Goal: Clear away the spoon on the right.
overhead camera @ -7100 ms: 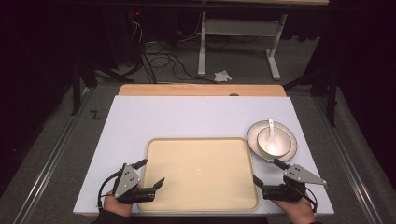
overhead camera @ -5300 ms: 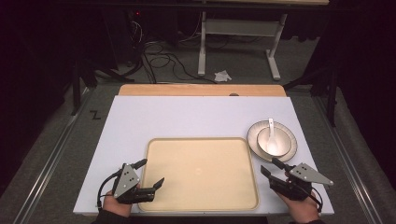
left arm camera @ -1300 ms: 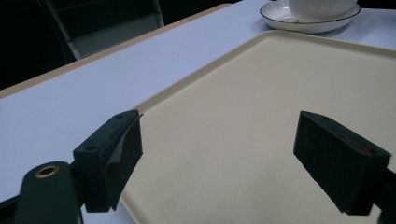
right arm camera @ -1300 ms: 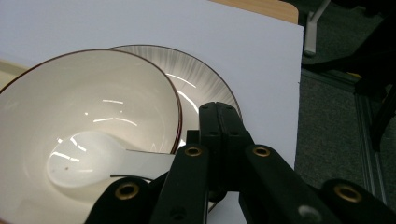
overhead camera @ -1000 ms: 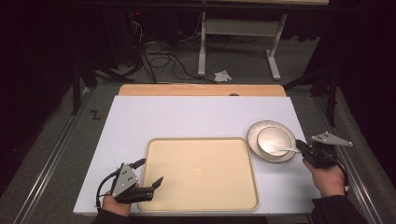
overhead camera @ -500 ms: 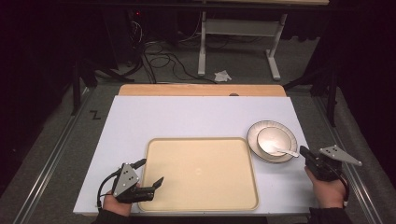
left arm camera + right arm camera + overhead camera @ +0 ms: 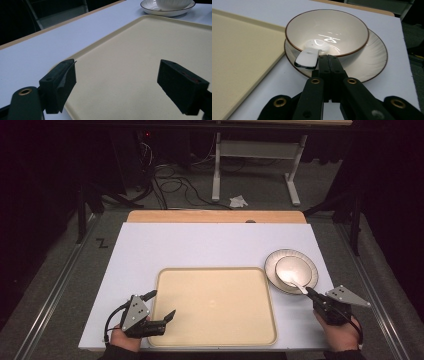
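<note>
Right gripper [image 7: 311, 295], jaws together, empty, at 5 o'clock of bowl [image 7: 327, 32] on plate [image 7: 374, 60]; spoon [image 7: 308, 58] rests inside. Left gripper [image 7: 159, 306] apart over tray [image 7: 215, 305]. Nothing loaded onto tray yet; everything seemingly remains.

Left black two-jaw gripper [image 7: 159, 307] low, jaws wide apart; right black two-jaw gripper [image 7: 327, 60] jaws pressed together, hand [image 7: 340, 335] behind.

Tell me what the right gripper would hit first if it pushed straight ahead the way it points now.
Probably the bowl: the right gripper, jaws together, points at its near wall above the plate rim. The white spoon handle lies just left of the tips and may be touched first; depth is unclear.
</note>
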